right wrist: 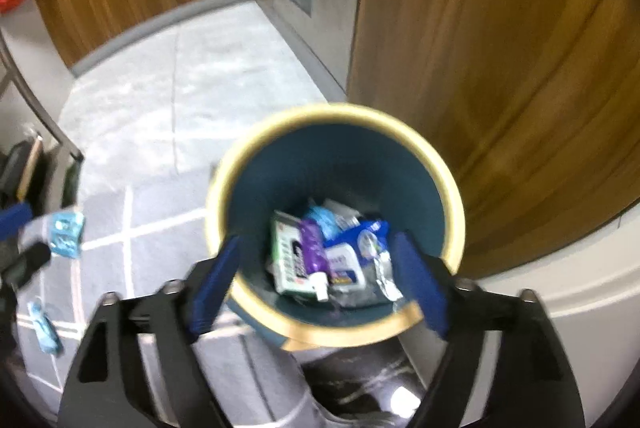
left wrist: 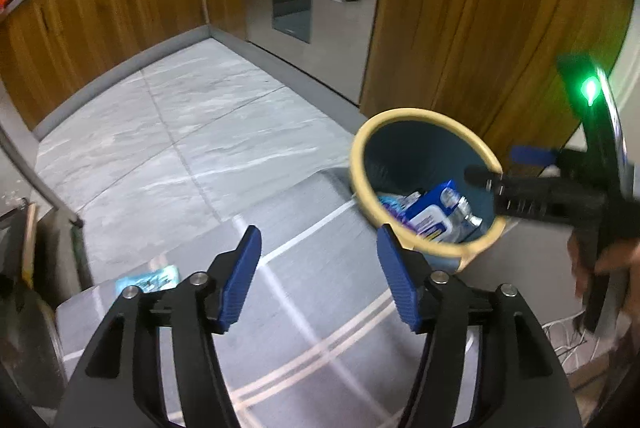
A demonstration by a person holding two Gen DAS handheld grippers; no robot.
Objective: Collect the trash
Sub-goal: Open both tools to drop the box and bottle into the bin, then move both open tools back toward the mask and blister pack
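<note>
- The right tool (right wrist: 316, 282) is held directly above the bin (right wrist: 448, 184), its blue pads spread wide to either side of the opening; nothing is seen between them.
- The left tool (left wrist: 318, 276) is held left of the bin, over the grey rug (left wrist: 320, 308), its pads partly spread and empty.
- The step in hand is judged to be the moment after a drop into the bin, with both tools free for another pickup.
- Inside the bin, at the bottom, trash is piled: a blue-and-white packet (right wrist: 352, 256), a green-and-white box (right wrist: 286, 256), a purple tube (right wrist: 314, 252) with a white cap, a crumpled silvery wrapper (right wrist: 384, 276) and a pale blue piece (right wrist: 324, 220).
- Left of the bin, on the rug, a light blue wrapper (right wrist: 66, 234) is seen lying flat; another blue scrap (right wrist: 44, 324) lies nearer the camera, further left of the bin.
- The next move is judged to call for a tool to be lowered left of the bin, over a wrapper, and closed on its thin edge, which may be hard to pinch off the rug.
</note>
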